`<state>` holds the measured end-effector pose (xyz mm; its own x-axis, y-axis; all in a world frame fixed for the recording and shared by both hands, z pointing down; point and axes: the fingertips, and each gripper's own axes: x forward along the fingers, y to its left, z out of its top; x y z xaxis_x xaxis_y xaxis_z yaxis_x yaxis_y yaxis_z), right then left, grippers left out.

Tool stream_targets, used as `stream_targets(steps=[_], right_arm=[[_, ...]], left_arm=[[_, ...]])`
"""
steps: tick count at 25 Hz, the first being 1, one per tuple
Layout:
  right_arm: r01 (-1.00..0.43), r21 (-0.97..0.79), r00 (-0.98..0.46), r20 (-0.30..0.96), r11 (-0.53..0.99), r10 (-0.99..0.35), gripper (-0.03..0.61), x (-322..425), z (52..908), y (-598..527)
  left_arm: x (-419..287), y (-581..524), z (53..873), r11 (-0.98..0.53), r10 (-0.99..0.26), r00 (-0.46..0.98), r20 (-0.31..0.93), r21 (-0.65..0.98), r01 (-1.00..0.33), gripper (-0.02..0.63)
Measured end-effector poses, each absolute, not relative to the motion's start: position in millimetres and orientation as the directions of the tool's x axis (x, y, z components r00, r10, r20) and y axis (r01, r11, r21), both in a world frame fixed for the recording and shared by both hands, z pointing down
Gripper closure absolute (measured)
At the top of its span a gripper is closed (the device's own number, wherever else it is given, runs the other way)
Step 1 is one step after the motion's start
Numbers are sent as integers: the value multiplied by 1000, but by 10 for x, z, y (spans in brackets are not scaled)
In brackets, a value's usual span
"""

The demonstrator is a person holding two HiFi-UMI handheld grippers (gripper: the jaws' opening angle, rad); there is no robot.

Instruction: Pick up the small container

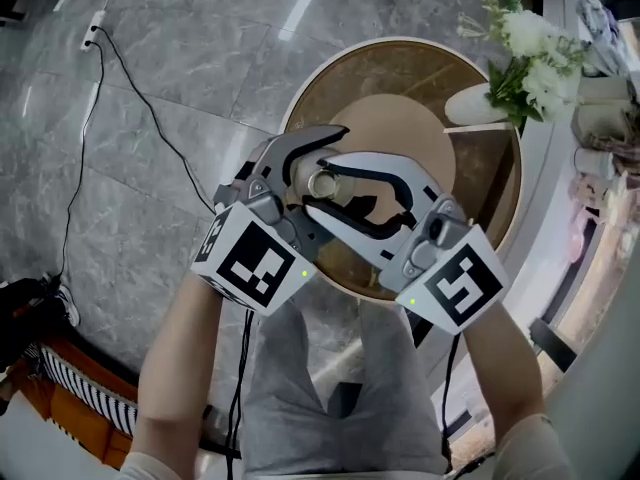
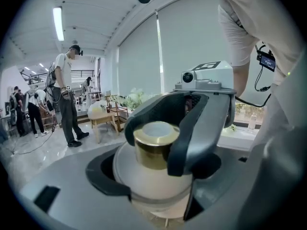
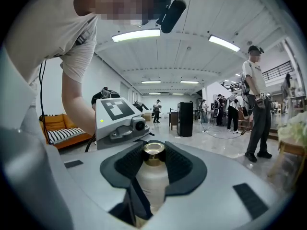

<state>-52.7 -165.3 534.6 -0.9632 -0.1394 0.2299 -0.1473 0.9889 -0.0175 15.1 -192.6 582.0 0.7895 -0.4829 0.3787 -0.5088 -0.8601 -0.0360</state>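
The small container is a white bottle with a gold cap. Both grippers hold it in the air above the round table. My left gripper is shut on the white body, which fills the space between its dark pads. My right gripper comes from the opposite side, and its curved pads are shut round the gold cap. In the head view the two grippers cross over the container, the left gripper from the left and the right gripper from the right. The bottle's lower part is hidden by the jaws.
The round wooden table lies under the grippers. A white vase of pale flowers stands at its far right edge. A black cable runs over the grey stone floor at left. Several people stand farther off in the room.
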Motion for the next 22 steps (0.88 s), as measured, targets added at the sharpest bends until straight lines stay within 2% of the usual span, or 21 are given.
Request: stream_targets(steps=[11, 22], right_arm=[[-169, 30, -956, 238, 985, -171, 443, -453, 3962, -1705], [-215, 84, -959, 168, 973, -226, 443, -329, 2441, -1702]], left_arm=[[242, -1961, 4424, -872, -466, 807, 363, -35, -488, 265], [362, -1963, 2950, -880, -468, 802, 371, -115, -460, 265]])
